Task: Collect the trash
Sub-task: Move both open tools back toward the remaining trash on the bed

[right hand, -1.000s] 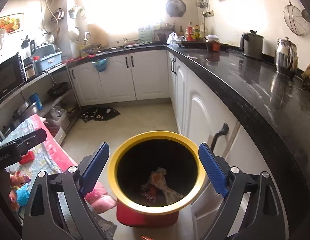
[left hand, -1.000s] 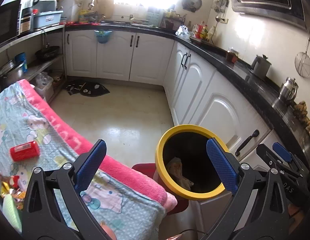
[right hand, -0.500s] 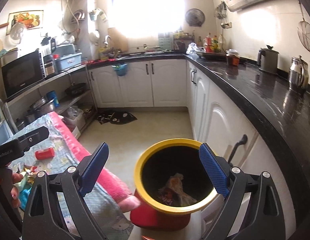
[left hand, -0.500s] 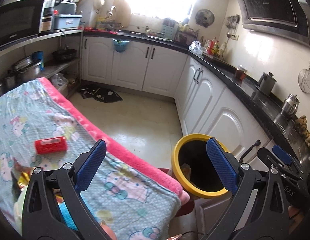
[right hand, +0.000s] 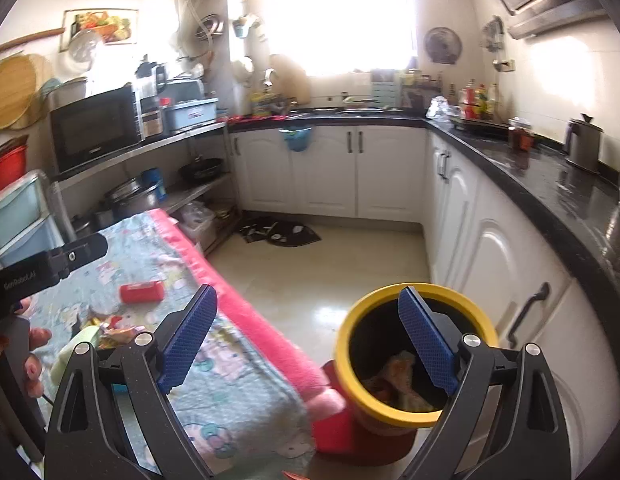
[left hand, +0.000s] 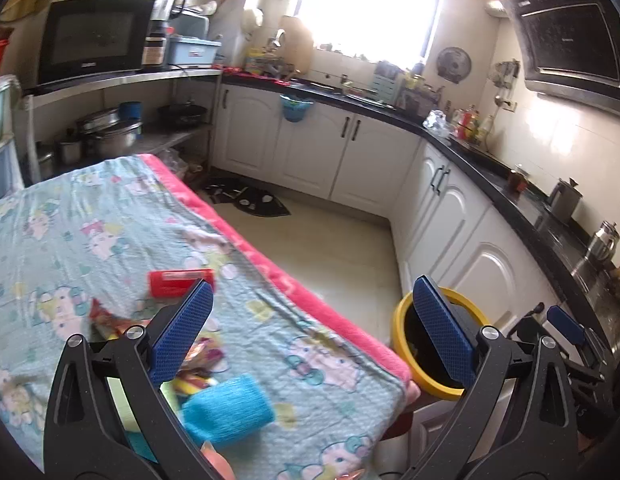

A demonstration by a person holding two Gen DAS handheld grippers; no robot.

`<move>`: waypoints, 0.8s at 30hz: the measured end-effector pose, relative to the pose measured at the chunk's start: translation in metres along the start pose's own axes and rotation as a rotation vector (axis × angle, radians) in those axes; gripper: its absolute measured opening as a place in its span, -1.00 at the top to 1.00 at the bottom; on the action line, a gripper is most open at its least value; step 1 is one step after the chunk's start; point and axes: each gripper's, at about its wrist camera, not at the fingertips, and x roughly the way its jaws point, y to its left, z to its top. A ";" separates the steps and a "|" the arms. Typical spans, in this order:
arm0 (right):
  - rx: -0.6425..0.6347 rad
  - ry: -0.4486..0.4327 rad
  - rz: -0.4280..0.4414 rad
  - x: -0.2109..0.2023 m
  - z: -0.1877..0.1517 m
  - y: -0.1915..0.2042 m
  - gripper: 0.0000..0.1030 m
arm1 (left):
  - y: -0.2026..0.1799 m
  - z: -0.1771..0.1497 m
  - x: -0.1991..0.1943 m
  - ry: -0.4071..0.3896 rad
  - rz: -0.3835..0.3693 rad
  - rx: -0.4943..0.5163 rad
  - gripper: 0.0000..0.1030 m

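On the desk point(left hand: 110, 216), covered by a cartoon-print cloth with a pink edge, lies the trash: one red packet point(left hand: 178, 282), one blue roll point(left hand: 230, 404), and a small heap of crumpled wrappers point(left hand: 110, 326) whose number cannot be told. One bin point(right hand: 413, 356), black inside with a yellow rim and a red base, stands on the floor just beside the desk's near corner; crumpled wrappers point(right hand: 397, 376) lie at its bottom. Two grippers are in view. The left gripper point(left hand: 310, 328) hovers over the desk's near end with its blue fingers point(left hand: 182, 328) spread wide and nothing between them. The right gripper point(right hand: 308, 340) hangs between desk edge and bin, its fingers point(right hand: 425, 344) likewise spread and empty. A hand point(right hand: 30, 356) grips the left tool's handle.
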 end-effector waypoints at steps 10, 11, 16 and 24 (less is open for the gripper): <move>-0.073 0.017 0.109 0.008 -0.001 0.053 -0.73 | 0.048 0.001 -0.031 -0.030 0.087 -0.068 -0.79; -0.078 0.017 0.117 0.008 -0.001 0.057 -0.73 | 0.053 0.001 -0.034 -0.035 0.094 -0.075 -0.79; -0.102 0.022 0.160 0.010 -0.002 0.077 -0.73 | 0.073 0.002 -0.048 -0.054 0.122 -0.101 -0.79; -0.144 0.052 0.216 0.021 -0.007 0.105 -0.73 | 0.111 -0.007 -0.061 -0.034 0.206 -0.113 -0.79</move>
